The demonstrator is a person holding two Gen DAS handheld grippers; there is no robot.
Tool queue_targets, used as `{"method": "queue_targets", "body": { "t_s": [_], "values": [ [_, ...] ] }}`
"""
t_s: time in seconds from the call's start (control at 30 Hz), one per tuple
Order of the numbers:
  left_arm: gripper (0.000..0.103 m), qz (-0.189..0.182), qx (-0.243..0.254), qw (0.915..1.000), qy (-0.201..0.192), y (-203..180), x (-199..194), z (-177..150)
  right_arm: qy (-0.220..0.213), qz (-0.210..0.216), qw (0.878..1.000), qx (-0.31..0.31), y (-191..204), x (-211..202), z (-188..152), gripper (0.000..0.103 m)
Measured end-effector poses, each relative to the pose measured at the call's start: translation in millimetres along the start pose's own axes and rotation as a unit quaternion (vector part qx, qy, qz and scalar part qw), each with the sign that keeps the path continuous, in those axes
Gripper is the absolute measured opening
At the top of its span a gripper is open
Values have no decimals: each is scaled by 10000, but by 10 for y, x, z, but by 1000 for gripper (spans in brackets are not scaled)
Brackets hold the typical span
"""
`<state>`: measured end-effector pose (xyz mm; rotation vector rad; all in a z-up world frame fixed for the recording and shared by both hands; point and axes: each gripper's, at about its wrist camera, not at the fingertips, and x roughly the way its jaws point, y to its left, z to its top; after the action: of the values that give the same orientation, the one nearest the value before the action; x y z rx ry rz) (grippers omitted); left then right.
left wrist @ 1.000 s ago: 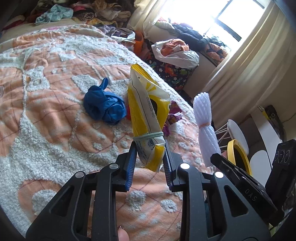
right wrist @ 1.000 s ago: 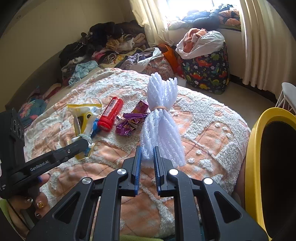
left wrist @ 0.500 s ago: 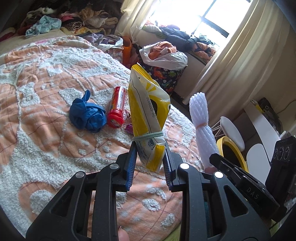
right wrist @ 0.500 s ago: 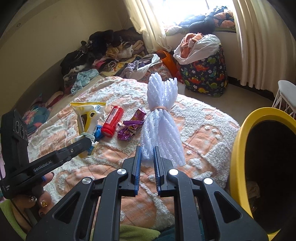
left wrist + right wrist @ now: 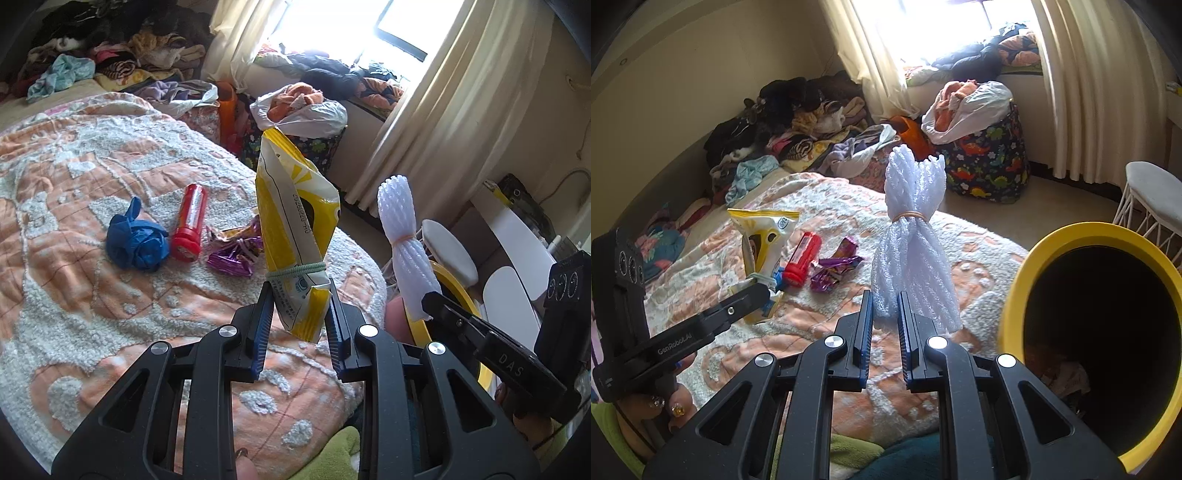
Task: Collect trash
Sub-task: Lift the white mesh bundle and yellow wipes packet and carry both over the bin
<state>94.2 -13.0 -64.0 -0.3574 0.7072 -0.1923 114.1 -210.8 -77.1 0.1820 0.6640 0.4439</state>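
My left gripper (image 5: 297, 325) grips a yellow pouch (image 5: 295, 229) upright above the bed (image 5: 74, 177). My right gripper (image 5: 885, 325) clamps a white foam bundle (image 5: 914, 240) just beside the yellow bin (image 5: 1015, 295).

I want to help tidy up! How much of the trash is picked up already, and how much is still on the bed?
Some trash already lies inside the yellow bin. In hand now: the left gripper grips a yellow snack bag, and the right gripper grips a white foam net bundle, both not yet dropped in. Left on the bedspread: a crumpled blue glove, a red tube and purple wrappers.
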Motion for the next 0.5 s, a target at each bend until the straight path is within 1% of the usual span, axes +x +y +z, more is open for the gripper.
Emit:
{"method": "queue_targets", "body": {
  "t_s": [0.5],
  "values": [
    [20, -209, 408, 9989, -36, -343, -62, -35, -182, -245, 9992, 252, -317, -259, 40, 13]
  ]
}}
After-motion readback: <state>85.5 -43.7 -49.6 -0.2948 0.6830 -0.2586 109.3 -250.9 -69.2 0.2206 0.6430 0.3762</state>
